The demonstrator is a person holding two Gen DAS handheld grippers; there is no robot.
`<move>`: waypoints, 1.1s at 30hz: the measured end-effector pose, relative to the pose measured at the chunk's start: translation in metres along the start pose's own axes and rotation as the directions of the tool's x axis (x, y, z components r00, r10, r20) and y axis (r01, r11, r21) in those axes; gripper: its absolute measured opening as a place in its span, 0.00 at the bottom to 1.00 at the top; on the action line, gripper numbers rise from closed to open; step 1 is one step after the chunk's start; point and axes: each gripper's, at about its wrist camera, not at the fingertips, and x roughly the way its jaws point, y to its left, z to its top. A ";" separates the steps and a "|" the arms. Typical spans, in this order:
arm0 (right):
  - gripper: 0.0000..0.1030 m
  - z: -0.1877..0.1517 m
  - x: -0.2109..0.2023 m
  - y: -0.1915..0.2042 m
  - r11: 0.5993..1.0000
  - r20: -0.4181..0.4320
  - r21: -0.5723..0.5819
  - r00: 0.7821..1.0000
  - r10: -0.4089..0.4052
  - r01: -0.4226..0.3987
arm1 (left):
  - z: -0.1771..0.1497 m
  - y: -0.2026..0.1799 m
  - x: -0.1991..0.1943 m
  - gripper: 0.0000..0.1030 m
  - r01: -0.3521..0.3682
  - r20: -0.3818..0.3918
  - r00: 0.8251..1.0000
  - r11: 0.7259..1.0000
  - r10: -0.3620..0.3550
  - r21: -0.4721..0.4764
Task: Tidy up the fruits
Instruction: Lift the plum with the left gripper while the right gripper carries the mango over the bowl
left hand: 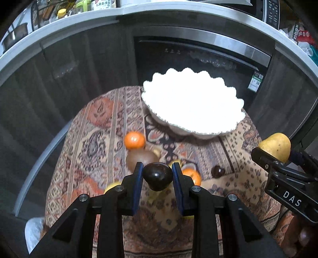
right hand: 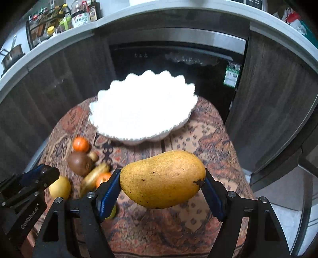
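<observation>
My left gripper (left hand: 157, 171) is shut on a dark, near-black fruit (left hand: 158, 176) and holds it above the patterned tablecloth (left hand: 95, 142). My right gripper (right hand: 162, 179) is shut on a yellow mango (right hand: 163, 178), also seen at the right of the left wrist view (left hand: 276, 145). A white scalloped bowl (left hand: 190, 103) stands at the far end of the table, also in the right wrist view (right hand: 143, 107). Loose on the cloth lie an orange tangerine (left hand: 134, 140), a brown round fruit (left hand: 139, 157), another tangerine (left hand: 193, 175) and a small dark fruit (left hand: 218, 171).
In the right wrist view a yellow round fruit (right hand: 59, 187), a long yellow fruit (right hand: 93, 177) and a small tan fruit (right hand: 93, 156) lie at the left. A dark oven front (left hand: 198, 55) and a counter with bottles (right hand: 79, 17) stand behind the small table.
</observation>
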 end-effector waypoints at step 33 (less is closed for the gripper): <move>0.75 0.098 0.088 -0.016 0.998 0.056 0.047 0.998 0.029 -0.032 | 0.113 -0.024 0.107 0.28 0.022 0.013 1.000 0.997 -0.023 0.074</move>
